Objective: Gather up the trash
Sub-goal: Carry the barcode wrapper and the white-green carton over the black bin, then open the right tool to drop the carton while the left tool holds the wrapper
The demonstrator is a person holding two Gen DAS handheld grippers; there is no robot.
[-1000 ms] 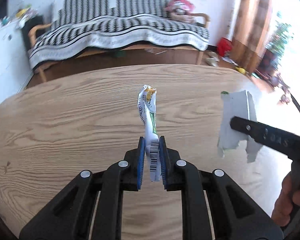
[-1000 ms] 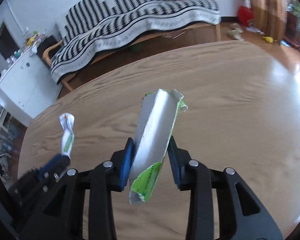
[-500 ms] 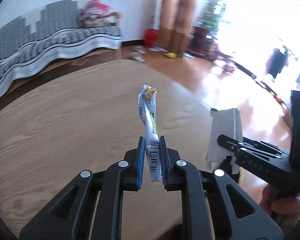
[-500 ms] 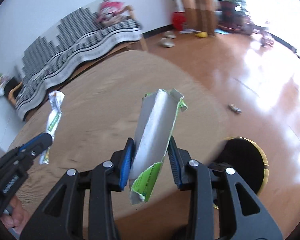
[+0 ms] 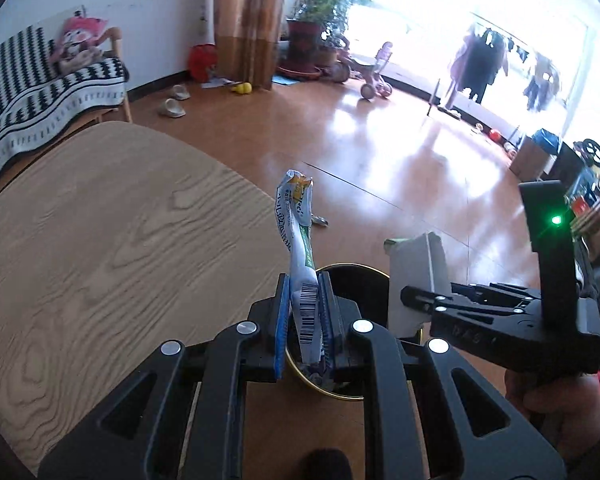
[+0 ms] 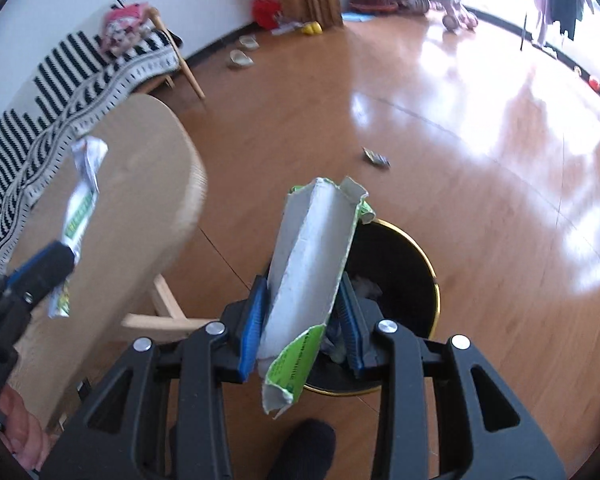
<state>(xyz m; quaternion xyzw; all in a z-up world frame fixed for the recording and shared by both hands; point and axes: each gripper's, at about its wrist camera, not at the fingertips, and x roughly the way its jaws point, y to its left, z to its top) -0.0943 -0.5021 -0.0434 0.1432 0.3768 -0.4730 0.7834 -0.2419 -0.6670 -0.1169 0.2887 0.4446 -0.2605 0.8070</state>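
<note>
Both jaws, swung off the wood-grain table (image 5: 100, 240), clamp crinkled wrapper (image 5: 300, 240) and torn carton (image 6: 312, 256) over the round black bin (image 6: 400, 264)

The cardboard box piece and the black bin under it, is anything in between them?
No. In the right wrist view the torn carton in the right gripper hangs over the gold-rimmed bin with only air between.

Wrapper (image 5: 298, 264), frame centre: barcode and blue print, illegible. Carton (image 6: 300, 354), lower centre: green panel print, unreadable.
</note>
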